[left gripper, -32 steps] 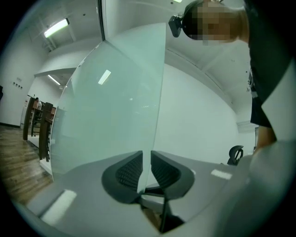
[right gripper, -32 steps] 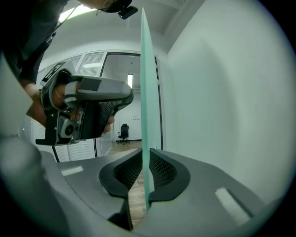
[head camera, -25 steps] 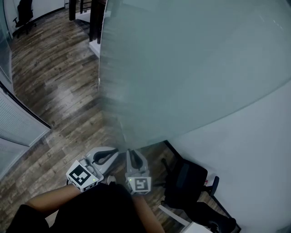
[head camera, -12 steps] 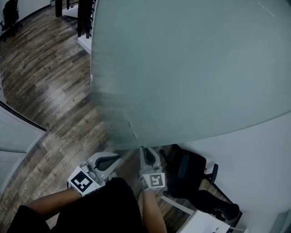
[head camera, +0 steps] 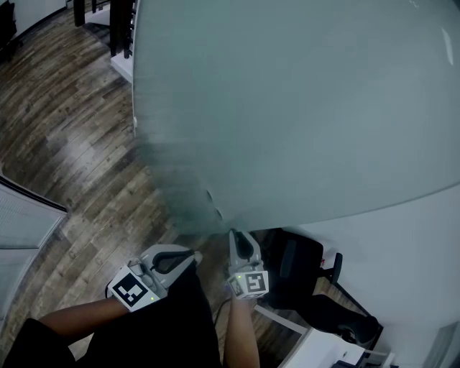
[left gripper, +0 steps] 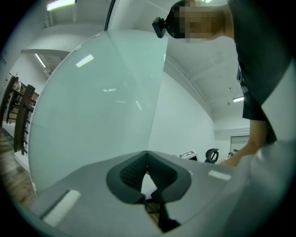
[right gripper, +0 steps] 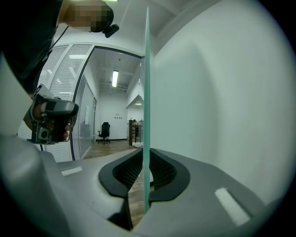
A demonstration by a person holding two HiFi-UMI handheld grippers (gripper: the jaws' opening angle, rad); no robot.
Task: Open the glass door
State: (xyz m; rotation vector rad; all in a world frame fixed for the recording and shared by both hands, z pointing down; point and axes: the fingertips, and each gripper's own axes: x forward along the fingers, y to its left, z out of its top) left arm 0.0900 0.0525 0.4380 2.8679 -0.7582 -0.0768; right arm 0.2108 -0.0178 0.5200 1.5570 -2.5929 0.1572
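Observation:
The frosted glass door (head camera: 287,108) fills most of the head view and stands swung partly open over the wood floor. My right gripper (head camera: 238,241) is shut on its free edge, low down. In the right gripper view the thin green glass edge (right gripper: 147,92) runs straight up between the pads of the right gripper (right gripper: 146,157). My left gripper (head camera: 188,256) hangs just left of it, apart from the door, shut and empty. In the left gripper view the left gripper (left gripper: 147,155) points at the door's face (left gripper: 92,106).
A white wall (head camera: 402,273) stands right of the door, with a black office chair (head camera: 295,273) at its foot. Wood floor (head camera: 65,129) stretches to the left, up to a partition with blinds (head camera: 21,215). Dark furniture (head camera: 118,21) stands at the far end.
My right gripper has moved to the right with the door edge in it. The door has swung further and covers more of the view. The left gripper has turned a little, nearly in place.

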